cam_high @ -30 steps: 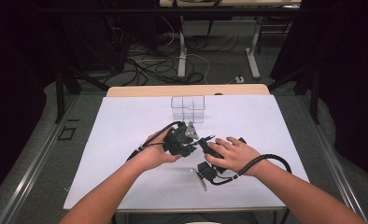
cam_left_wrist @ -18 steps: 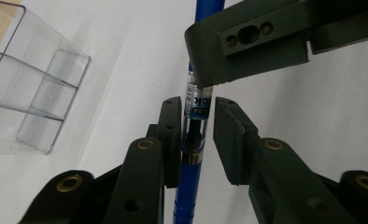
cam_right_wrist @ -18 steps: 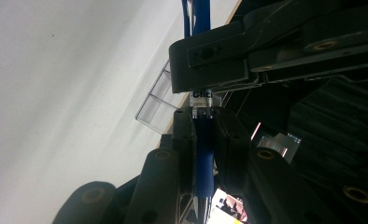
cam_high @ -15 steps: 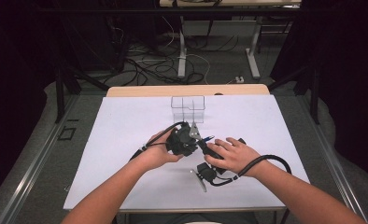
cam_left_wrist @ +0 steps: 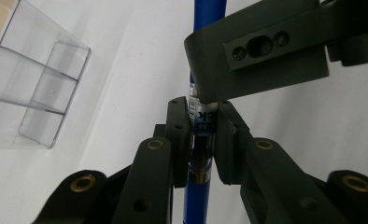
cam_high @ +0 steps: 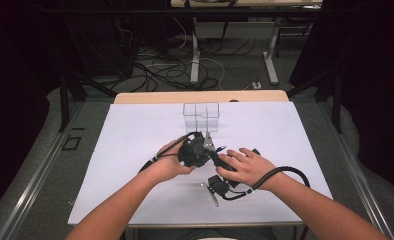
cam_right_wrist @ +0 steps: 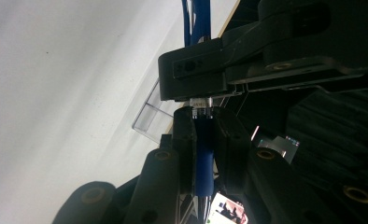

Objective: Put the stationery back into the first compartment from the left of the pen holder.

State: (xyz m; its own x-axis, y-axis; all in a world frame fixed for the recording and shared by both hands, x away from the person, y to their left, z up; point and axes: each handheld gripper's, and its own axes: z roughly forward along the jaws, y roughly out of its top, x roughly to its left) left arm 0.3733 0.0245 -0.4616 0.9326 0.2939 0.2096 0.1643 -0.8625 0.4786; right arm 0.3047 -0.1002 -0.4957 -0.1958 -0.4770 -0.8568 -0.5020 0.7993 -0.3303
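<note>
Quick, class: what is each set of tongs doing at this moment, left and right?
Left tongs: closed on the blue pen.
Right tongs: closed on the same blue pen, right next to the left tongs' grip.

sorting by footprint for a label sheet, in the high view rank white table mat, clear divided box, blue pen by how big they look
1. white table mat
2. clear divided box
3. blue pen, mostly hidden between the two grippers, so its true length is unsure.
</note>
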